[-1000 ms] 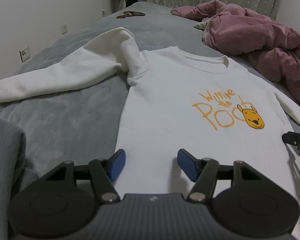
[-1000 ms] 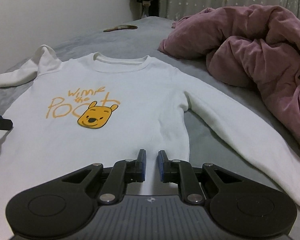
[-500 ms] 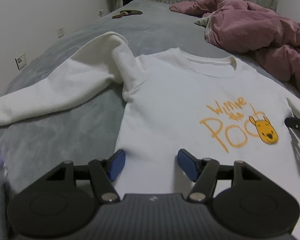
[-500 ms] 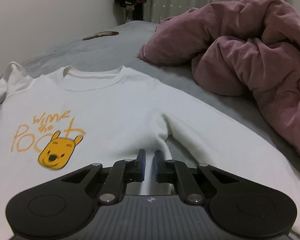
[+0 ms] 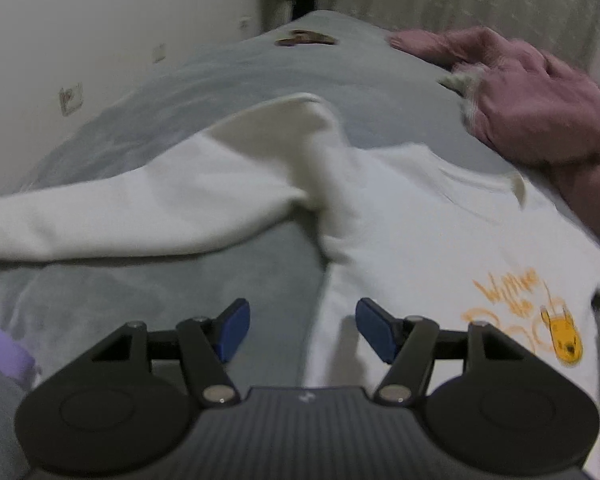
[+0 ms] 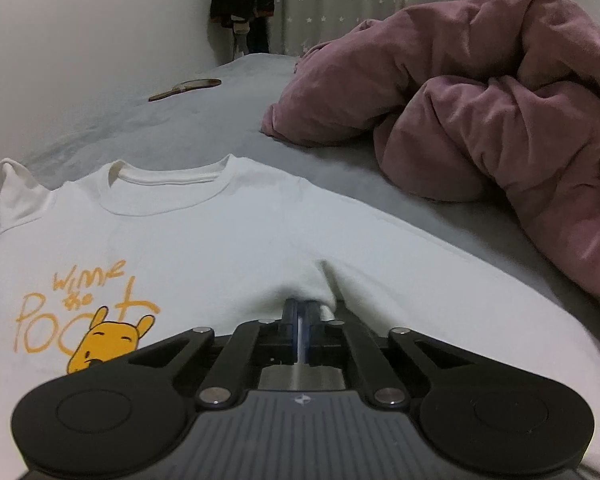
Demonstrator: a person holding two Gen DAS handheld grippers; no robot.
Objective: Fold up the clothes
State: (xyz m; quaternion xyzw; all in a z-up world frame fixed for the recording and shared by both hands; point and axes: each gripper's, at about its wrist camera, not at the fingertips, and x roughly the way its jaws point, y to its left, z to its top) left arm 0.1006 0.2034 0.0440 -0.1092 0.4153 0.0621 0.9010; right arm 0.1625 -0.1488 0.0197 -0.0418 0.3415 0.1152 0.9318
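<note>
A white long-sleeved cotton sweatshirt with an orange bear print lies face up, spread flat on the grey bed cover, its left sleeve stretched out and kinked at the shoulder. The left gripper hovers over the left side seam, jaws open and empty. The right gripper has just closed its jaws on fabric at the right armpit. The cloth looks soft, light and limp, so it will likely sag; pinching seams or cuffs seems safest.
</note>
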